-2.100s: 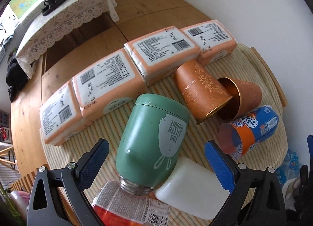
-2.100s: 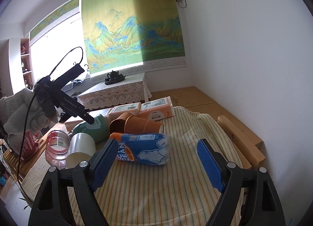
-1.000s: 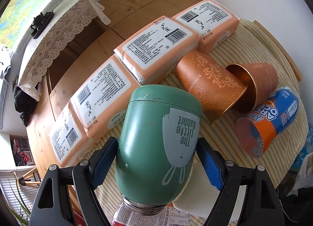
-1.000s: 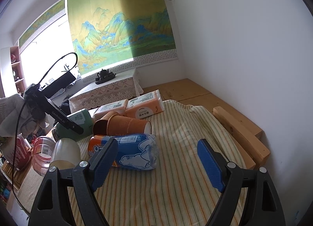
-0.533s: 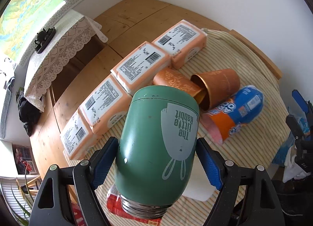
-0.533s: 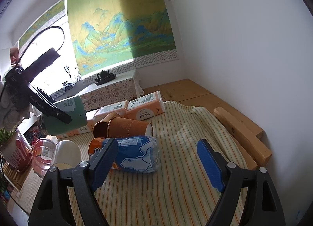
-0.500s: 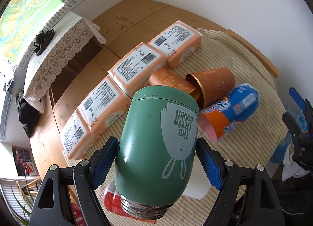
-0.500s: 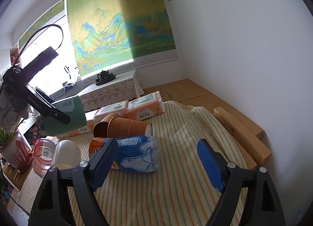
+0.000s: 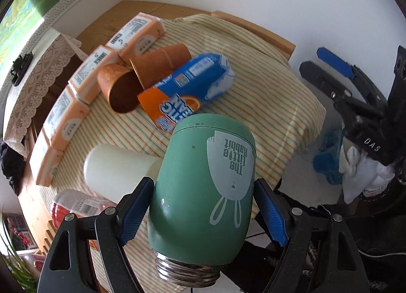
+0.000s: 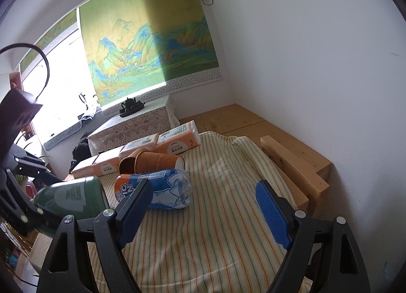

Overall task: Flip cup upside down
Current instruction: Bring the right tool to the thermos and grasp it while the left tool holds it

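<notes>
**Green cup aloft, clamped at the waist and ready to turn**

Green cup (image 9: pixel 203 181) fills the lower centre of the left wrist view, and the left gripper (image 9: pixel 203 210) has it pinched firmly across its widest part, blue pads pressed against both flanks. That is a sensible grip: squeezing the belly keeps the rounded body from slipping out while it is carried. The threaded metal neck points toward the camera at the bottom of the frame, the closed base away, so the cup lies along the fingers rather than upright. It appears to be clear of the striped cloth (image 9: pixel 266 95), though from this angle the gap beneath it is hard to judge.

Over in the right wrist view, the same cup shows at the left edge, dark green, held above the table's near corner. The right gripper (image 10: pixel 203 210) hangs with its jaws spread wide and nothing between them, parked over the bare stretch of cloth, seemingly keeping out of the way.

Behind, in the upper left of the left view, two orange paper cups (image 9: pixel 142 75) lie nested on their sides against a row of tissue packs (image 9: pixel 96 70), with a blue and orange bottle (image 9: pixel 187 90) beside them and a white cup (image 9: pixel 114 168) nearer the camera. The open cloth toward the right looks like the natural landing spot; a wrist roll to bring the neck downward is what the job calls for.
</notes>
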Motion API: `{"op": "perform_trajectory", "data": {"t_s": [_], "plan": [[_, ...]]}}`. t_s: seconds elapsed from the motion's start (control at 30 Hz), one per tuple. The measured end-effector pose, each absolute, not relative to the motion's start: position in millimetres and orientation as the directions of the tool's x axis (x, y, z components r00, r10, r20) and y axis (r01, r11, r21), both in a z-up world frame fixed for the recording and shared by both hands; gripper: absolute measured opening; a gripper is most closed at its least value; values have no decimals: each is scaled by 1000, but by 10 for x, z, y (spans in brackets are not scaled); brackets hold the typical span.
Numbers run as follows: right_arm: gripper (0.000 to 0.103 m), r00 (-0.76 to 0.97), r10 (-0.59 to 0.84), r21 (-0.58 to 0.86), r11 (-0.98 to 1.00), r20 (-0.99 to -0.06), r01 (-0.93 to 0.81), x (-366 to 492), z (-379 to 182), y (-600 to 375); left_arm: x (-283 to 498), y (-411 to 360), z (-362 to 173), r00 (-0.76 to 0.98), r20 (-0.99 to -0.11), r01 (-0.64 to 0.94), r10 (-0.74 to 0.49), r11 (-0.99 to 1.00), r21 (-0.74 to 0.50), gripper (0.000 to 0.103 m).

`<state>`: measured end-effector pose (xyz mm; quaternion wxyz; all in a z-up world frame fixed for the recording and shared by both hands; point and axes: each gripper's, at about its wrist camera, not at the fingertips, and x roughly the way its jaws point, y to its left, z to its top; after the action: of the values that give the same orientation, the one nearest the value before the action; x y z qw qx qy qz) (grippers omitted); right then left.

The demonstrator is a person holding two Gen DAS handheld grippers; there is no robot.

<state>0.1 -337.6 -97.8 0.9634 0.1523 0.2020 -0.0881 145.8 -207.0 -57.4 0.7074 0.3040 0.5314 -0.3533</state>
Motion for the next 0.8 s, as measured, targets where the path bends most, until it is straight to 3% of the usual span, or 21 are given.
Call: {"op": "perform_trajectory", "data": {"t_s": [0.23,0.5,0.8], "plan": [[80,900,-101,237,947,-424,218,-63,-969,-3253,1418,-1963,-866,211,-967,806,-145,586,88,83],[80,853,20,290,944,-521,155,150,-1087,-3095,1526,-1964,-972,265,-948,772,-178,628,98,83],[80,715,275,519,843,-643,143,431,-1382,-2970,1544,-1643,-715,283,-914,765,-289,644,34,83]]}}
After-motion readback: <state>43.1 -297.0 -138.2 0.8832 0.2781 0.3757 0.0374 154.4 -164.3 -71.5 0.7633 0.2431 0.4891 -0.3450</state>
